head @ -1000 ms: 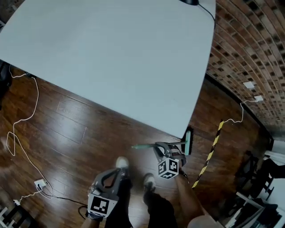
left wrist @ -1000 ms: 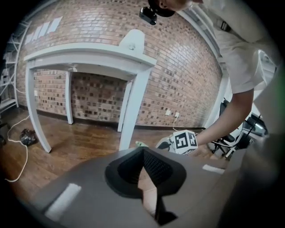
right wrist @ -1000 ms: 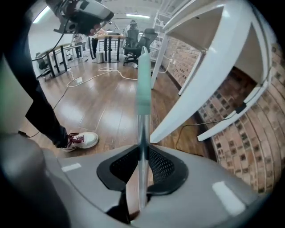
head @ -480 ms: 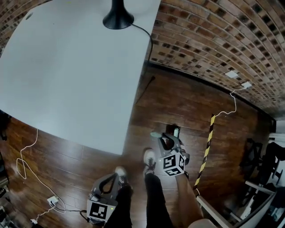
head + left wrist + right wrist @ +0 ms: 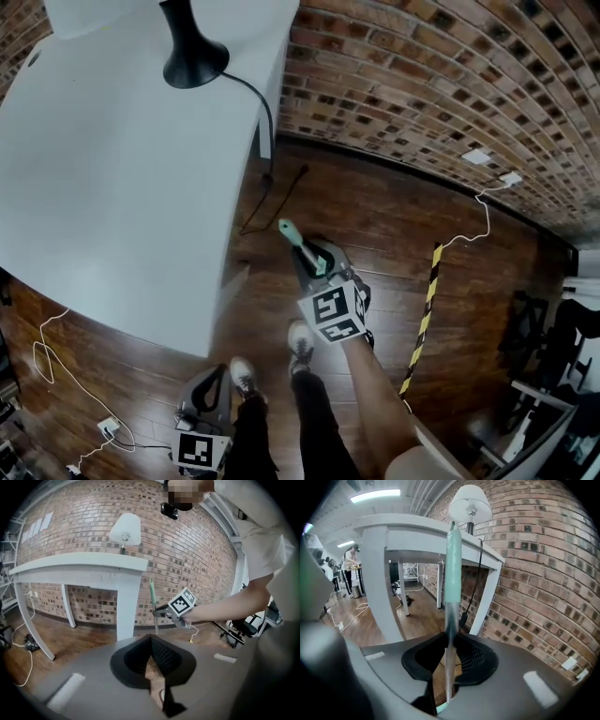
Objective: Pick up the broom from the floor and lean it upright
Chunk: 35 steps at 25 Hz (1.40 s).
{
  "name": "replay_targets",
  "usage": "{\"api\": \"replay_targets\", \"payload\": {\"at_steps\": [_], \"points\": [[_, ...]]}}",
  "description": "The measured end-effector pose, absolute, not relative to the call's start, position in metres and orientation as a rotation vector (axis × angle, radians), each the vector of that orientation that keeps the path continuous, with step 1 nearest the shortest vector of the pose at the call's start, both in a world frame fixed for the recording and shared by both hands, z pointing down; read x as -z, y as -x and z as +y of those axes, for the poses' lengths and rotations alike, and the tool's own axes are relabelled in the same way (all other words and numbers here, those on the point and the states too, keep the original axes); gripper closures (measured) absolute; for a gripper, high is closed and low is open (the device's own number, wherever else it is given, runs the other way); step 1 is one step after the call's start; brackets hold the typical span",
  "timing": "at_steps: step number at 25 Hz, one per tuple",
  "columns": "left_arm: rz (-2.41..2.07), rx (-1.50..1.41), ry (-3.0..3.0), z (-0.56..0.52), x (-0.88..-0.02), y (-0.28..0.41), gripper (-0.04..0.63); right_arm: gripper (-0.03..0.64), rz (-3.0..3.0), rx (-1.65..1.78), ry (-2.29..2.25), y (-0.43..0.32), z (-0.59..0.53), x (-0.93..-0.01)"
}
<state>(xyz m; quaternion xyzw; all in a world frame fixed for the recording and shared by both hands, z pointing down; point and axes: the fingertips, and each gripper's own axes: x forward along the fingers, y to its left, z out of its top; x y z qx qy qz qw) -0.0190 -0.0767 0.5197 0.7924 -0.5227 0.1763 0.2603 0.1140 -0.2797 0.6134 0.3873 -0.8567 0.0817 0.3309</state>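
Head view: slender, mint-gripped broom [image 5: 302, 247]

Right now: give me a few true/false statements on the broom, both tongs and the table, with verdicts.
1. The right tongs are clamped on the broom handle. True.
2. The left tongs grip the broom handle too. False: they are shut with nothing between them.
3. A lamp stands on the white table. True.
4. The broom handle lies flat on the floor. False: it stands upright in the right tongs.
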Motion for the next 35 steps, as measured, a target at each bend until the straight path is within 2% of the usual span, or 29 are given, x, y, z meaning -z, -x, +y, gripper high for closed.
{"api": "replay_targets", "payload": {"at_steps": [9,26,35], "points": [[-1.439,-0.484,-2.122,-0.080,-0.516,0.015,0.597,0.520,-2.270,-0.123,-0.883,-0.060,-0.332,-0.605],[-1.460,-0.488,-2.113,-0.066,-0.522,0.035,0.597,0.518,-2.236,-0.270,-1.056,-0.054,-0.381,-0.611],[-1.477,-0.463,-2.130,-0.073,-0.524,0.040,0.597,0.448,-2.251,-0.229,-1.070,-0.057,-0.379,-0.621]]}}
